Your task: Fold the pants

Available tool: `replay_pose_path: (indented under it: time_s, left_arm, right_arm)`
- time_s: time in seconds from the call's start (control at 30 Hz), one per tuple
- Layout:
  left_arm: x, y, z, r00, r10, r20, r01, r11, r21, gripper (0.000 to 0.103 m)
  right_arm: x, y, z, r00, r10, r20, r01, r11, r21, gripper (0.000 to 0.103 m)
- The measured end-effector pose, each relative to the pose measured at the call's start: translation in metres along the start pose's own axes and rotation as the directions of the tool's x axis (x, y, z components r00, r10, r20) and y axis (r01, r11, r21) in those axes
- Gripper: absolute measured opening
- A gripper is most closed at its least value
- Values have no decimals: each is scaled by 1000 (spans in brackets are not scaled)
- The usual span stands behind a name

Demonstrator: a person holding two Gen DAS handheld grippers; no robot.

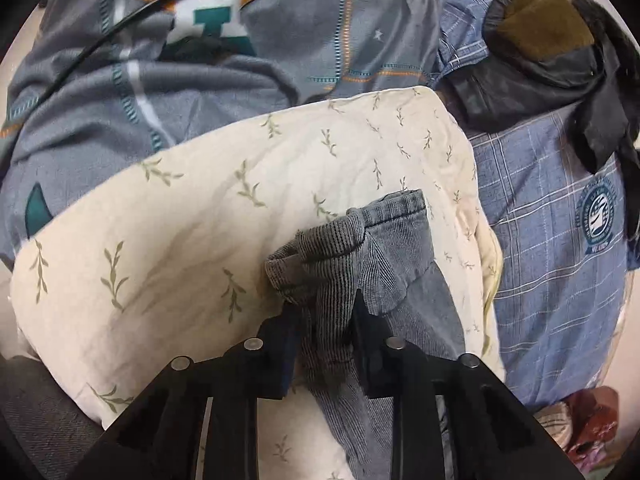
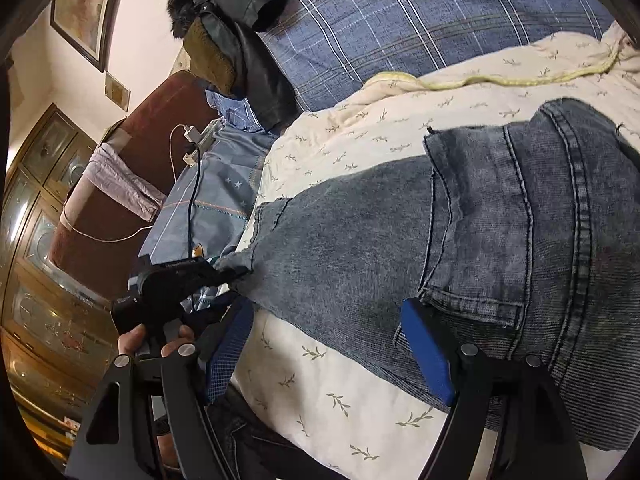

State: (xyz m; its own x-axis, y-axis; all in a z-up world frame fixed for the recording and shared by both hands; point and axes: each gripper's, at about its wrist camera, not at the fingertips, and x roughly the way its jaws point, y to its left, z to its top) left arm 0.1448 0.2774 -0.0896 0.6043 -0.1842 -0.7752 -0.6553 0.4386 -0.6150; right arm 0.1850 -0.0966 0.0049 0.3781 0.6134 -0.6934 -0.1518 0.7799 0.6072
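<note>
left tongs (image 1: 326, 312) clamped on bunched jeans (image 2: 440, 240) hem; right tongs (image 2: 332, 344) apart over the seat. risk: hem slips free, fold skews on quilt (image 1: 180, 220).

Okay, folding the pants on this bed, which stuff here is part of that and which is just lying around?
Part of the job:
- jeans
- left gripper, shut on a jeans leg end
- right gripper, open over the jeans near the pocket

Just lying about:
- leaf-print quilt under the jeans
- plaid pillow
- black jacket
- charger cables
</note>
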Motion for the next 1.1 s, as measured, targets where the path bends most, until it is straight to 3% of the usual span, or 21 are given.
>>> replay_pose_path:
  time_s: [0.03,0.1,0.13,0.2,0.3,0.37,0.43,0.5,0.6,0.67,0.73,0.87,0.97,1.1]
  left_arm:
    - [5,-3,0,1000,27,-9,-27,1000,9,31]
    - [8,-6,-2,998,57,-9,-57,998,22,26]
    - [2,-10,-6,999,51,17,-51,998,46,20]
    - [-12,-29,-14,994,34,101,-47,989,138,17]
    - [-39,-57,-36,974,-19,224,-53,949,310,17]
    - [-58,-76,-57,949,-75,306,-68,899,433,17]
    - [-70,-90,-74,933,-153,327,-47,847,530,17]
    - [-79,-96,-85,927,-227,299,13,815,580,13]
    - [-92,-111,-102,914,-318,254,73,742,667,10]
    - [-101,-123,-117,905,-373,205,116,680,724,9]
    - [-106,-137,-138,898,-422,120,171,588,790,9]
    - [-105,-152,-180,885,-465,-12,229,412,882,8]
    - [-91,-150,-197,890,-448,-84,259,344,902,7]
    - [-67,-148,-225,913,-380,-150,270,285,920,7]
  right_arm:
    - [1,-1,0,1000,2,-5,-2,1000,3,78]
    - [2,-2,-1,1000,6,-9,-6,1000,8,78]
    - [1,-3,0,1000,11,-9,-11,1000,8,78]
    - [-2,-3,0,1000,18,-7,-18,1000,7,78]
    - [-8,-6,3,999,39,-1,-39,999,19,78]
    - [-12,-9,5,999,53,5,-53,998,25,78]
    - [-17,-13,8,998,62,15,-62,998,32,78]
    - [-21,-16,12,998,67,21,-68,997,38,78]
    - [-32,-23,20,995,93,33,-95,994,46,78]
    - [-44,-29,28,993,109,47,-112,993,49,78]
    - [-57,-36,37,991,116,69,-120,992,50,78]
    - [-82,-54,53,986,127,106,-133,990,54,79]
    - [-97,-67,55,980,133,149,-141,989,45,79]
    - [-104,-95,55,959,214,186,-237,965,110,81]
